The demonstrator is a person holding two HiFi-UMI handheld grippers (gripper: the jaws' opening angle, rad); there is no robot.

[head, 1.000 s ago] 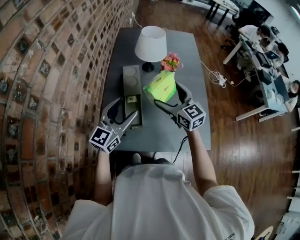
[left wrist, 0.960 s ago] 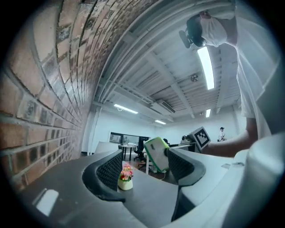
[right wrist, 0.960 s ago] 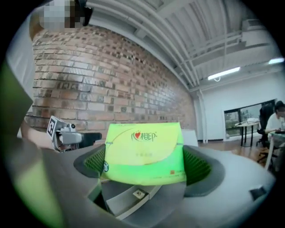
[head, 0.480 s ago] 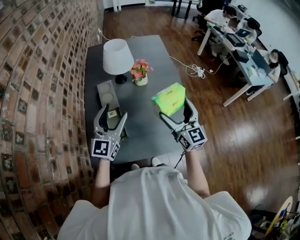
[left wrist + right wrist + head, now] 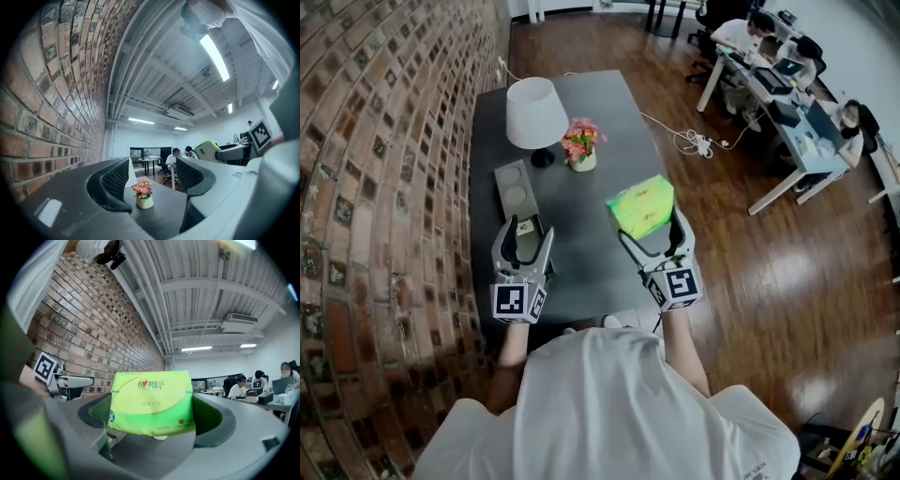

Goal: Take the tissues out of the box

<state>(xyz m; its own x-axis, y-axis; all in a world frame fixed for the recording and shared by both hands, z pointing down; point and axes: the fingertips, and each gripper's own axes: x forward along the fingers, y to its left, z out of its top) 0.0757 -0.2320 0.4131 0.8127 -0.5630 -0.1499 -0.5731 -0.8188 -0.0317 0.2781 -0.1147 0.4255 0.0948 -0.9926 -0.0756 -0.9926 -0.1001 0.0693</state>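
A green tissue pack (image 5: 641, 206) (image 5: 152, 401) hangs above the dark table (image 5: 581, 253), pinched between the jaws of my right gripper (image 5: 650, 225) (image 5: 152, 416), which is shut on it. The grey box (image 5: 517, 202), long and open-topped, lies on the table's left side near the lamp. My left gripper (image 5: 523, 242) (image 5: 152, 180) stands open just in front of the box's near end, with nothing between its fingers (image 5: 115, 180). In the left gripper view the green pack (image 5: 208, 151) shows at the right, held by the other gripper.
A white lamp (image 5: 535, 114) and a small pot of flowers (image 5: 581, 145) (image 5: 143, 194) stand at the table's far half. A brick wall (image 5: 384, 187) runs along the left. Wooden floor, a cable and desks with seated people (image 5: 787, 84) lie to the right.
Over the last second the right gripper carried the green pack from beside the box to the right and held it there. The left gripper drew back slightly toward me. The head view shifted.
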